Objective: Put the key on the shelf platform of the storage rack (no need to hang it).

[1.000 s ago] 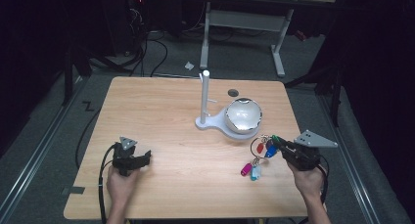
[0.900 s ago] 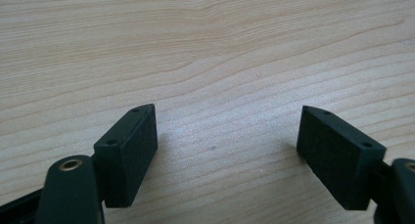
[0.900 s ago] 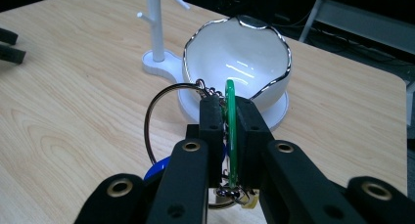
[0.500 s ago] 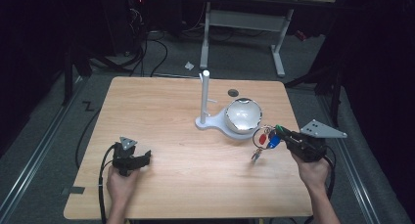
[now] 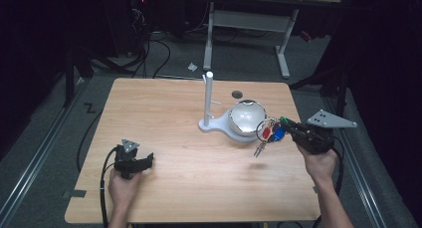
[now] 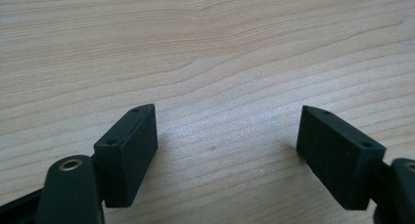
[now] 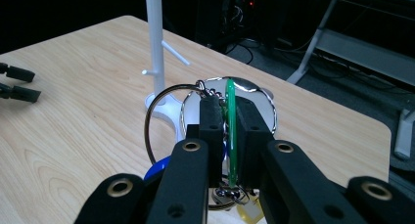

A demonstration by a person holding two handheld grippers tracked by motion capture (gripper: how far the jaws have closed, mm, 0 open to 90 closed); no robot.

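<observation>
- The key bunch is held off the table by its green tag, clamped in the right gripper.
- The left gripper is spread wide on nothing.

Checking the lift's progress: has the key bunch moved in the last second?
Yes. The key bunch, clamped in the right tongs, has risen off the table and shifted toward the white stand.
</observation>
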